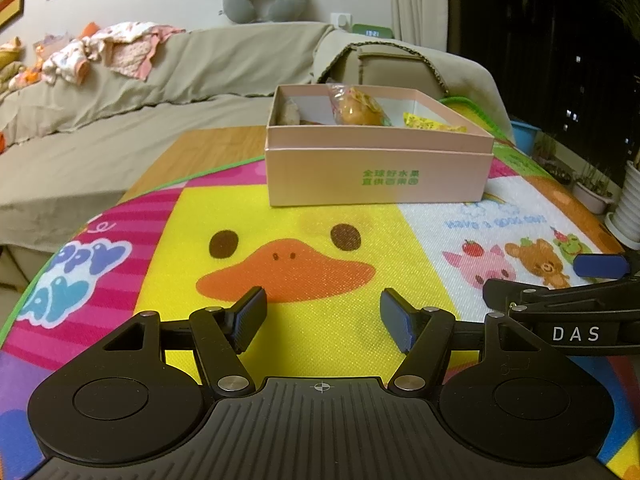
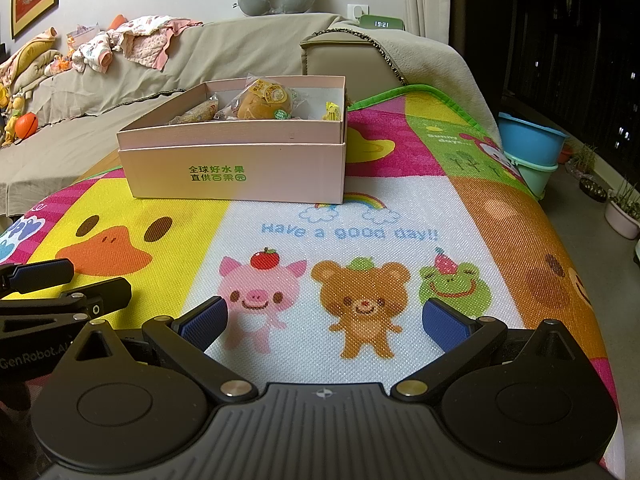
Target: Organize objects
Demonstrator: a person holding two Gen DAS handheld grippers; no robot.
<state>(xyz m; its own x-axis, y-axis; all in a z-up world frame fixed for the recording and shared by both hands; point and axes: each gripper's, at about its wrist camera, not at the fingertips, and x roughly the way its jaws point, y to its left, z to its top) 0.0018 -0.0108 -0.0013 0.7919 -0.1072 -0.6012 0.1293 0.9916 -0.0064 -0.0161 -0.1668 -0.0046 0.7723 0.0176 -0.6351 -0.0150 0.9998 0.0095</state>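
Both grippers (image 1: pixel 323 318) (image 2: pixel 325 320) empty, fingers apart; snacks, perhaps bread (image 2: pixel 260 102), in box (image 2: pixel 236 176).

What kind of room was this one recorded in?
Most likely a home living room at night: a covered sofa strewn with baby clothes, a cartoon play mat over the table, and a pink snack box on it.

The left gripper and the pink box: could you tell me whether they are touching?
Apart. In the left wrist view, the left gripper sits open over the duck print, and a broad strip of bare mat separates its fingertips from the pink box.
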